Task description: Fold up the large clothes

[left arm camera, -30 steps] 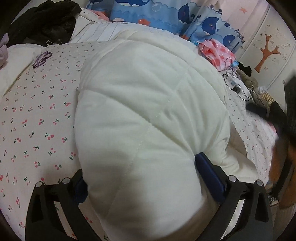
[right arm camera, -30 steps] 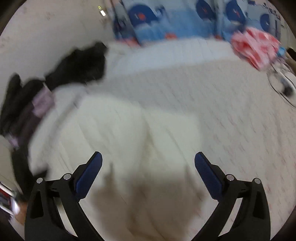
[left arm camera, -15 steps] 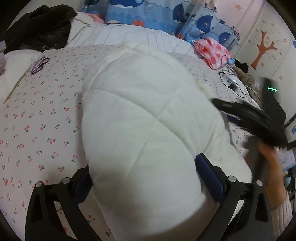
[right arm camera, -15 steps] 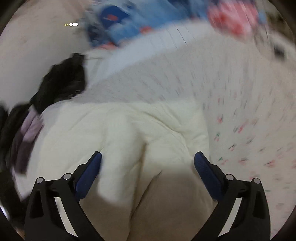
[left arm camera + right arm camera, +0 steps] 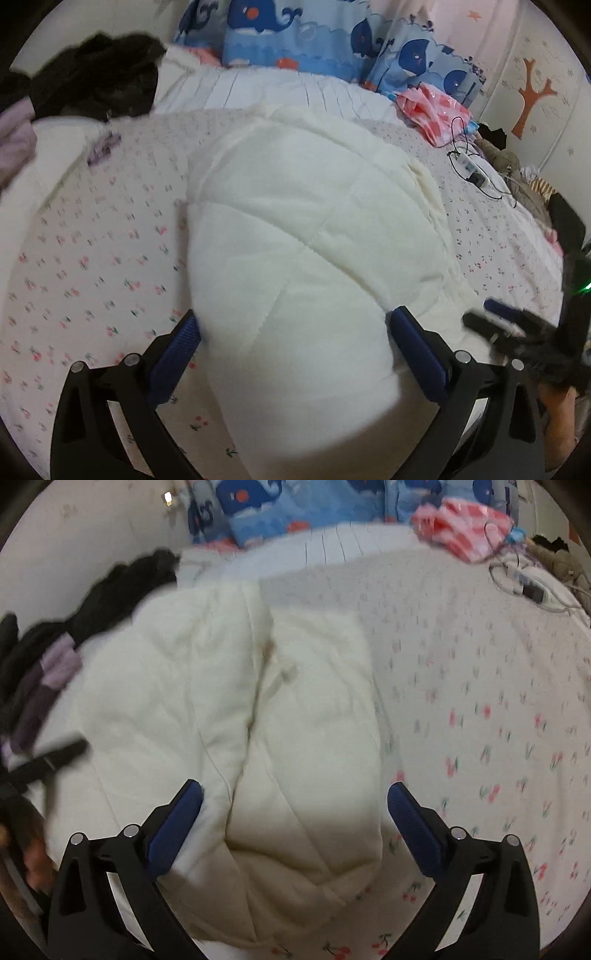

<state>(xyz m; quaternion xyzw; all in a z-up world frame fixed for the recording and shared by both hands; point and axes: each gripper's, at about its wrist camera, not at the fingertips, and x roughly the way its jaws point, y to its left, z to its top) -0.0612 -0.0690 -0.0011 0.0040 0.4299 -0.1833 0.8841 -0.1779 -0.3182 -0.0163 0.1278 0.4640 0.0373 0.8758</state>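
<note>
Your left gripper (image 5: 291,332) straddles the bulky white padded garment (image 5: 306,229), jaws spread wide; your right gripper (image 5: 295,805) hovers with jaws apart, holding nothing. Bite one folded edge, not the whole bulk.

We find no readable text, label, brand or number in either view — the whale-print fabric (image 5: 295,33) and the cherry-print sheet (image 5: 480,720) carry pictures only, no letters.
</note>
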